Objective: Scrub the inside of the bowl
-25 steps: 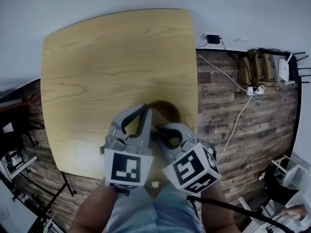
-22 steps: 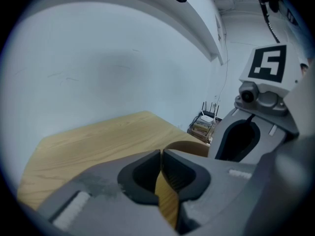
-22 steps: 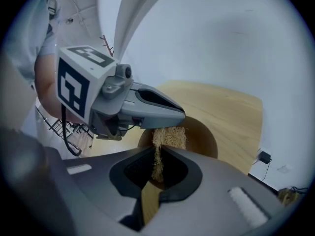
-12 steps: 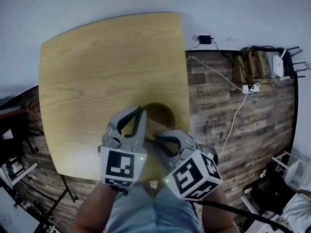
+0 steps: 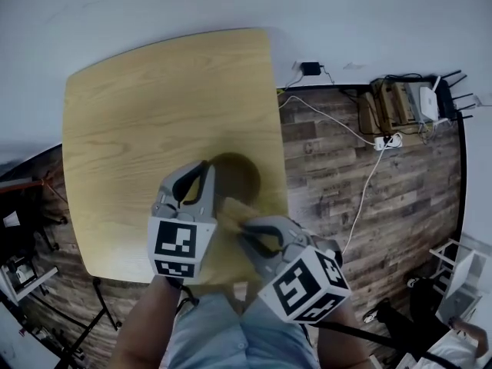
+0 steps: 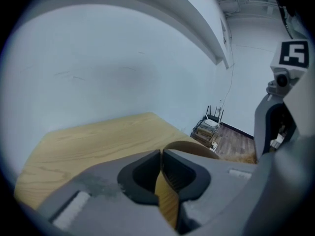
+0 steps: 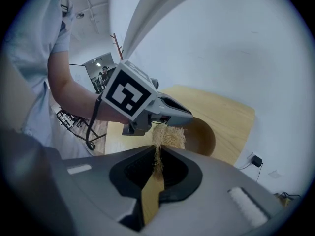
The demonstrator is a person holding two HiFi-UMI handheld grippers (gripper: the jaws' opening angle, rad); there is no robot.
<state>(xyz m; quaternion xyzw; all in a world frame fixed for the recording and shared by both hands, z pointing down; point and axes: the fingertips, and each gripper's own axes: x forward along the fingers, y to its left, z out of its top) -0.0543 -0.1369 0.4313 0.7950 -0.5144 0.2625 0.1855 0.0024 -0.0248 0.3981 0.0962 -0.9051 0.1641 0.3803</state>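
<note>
A brown wooden bowl [image 5: 237, 177] stands on the light wooden table [image 5: 154, 114] near its right front corner. My left gripper [image 5: 207, 169] is shut on the bowl's left rim; in the left gripper view the thin rim [image 6: 167, 200] runs between the jaws of the left gripper [image 6: 161, 154]. My right gripper [image 5: 246, 226] is shut on a tan fibrous scrubber [image 5: 234, 209], held at the bowl's near rim. In the right gripper view the scrubber [image 7: 167, 134] sticks out past the right gripper [image 7: 157, 154], just before the bowl [image 7: 203, 137] and under the left gripper [image 7: 147, 107].
The table's right edge [image 5: 278, 152] is close to the bowl. Beyond it is wood-plank floor [image 5: 369, 206] with white cables [image 5: 369, 183] and a box of devices [image 5: 400, 102] by the wall. A black stand [image 5: 23, 206] is at the left.
The bowl and both grippers sit further left in the head view. My left gripper has swung round to the bowl's left side. More of the scrubber shows at the near rim.
</note>
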